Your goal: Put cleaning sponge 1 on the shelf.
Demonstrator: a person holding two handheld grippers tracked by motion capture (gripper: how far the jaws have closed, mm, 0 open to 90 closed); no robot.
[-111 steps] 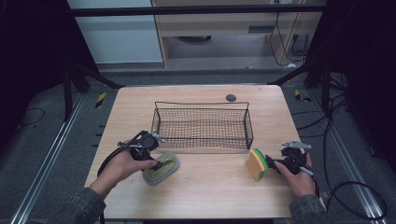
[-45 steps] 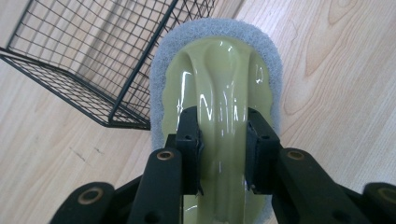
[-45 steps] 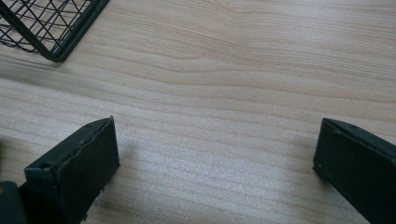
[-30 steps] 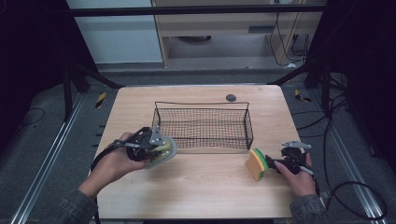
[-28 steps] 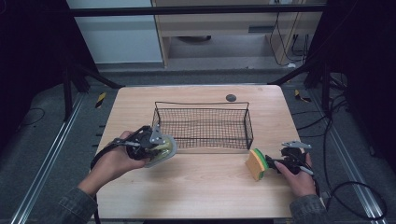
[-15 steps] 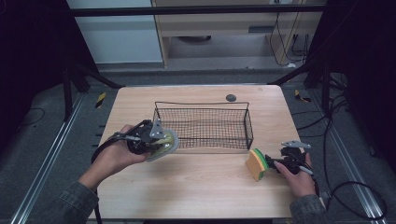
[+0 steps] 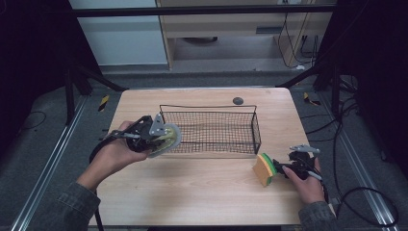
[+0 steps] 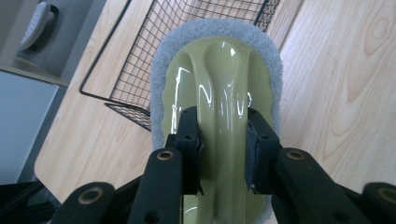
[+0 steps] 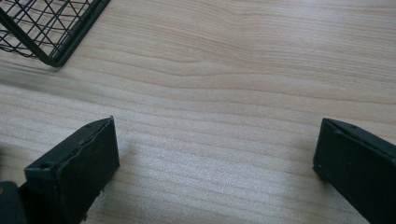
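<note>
A scrubber point(image 7: 169, 138) with a glossy pale-green handle and a grey-white pad is lifted off the table, beside the left end of the black wire basket point(image 7: 207, 107). My left gripper point(image 7: 159, 137) is shut on it. In the left gripper view both pads clamp the green handle of the scrubber point(image 8: 219, 70) at my left gripper point(image 8: 223, 140), with the basket point(image 8: 140, 56) beyond. A yellow-and-green sponge point(image 7: 264, 168) stands on edge on the table, just left of my right gripper point(image 7: 283, 166). My right gripper point(image 9: 215, 154) stands wide open over bare wood, with nothing between its jaws.
A small dark round object point(image 7: 237, 100) lies on the wooden table point(image 7: 192, 192) behind the basket. A corner of the basket point(image 9: 46, 28) shows at the upper left of the right gripper view. Metal rails and cables run along the floor on both sides.
My left gripper has lifted the scrubber from the table in front of the basket and carried it up toward the basket's left end. The right gripper and the sponge have stayed put.
</note>
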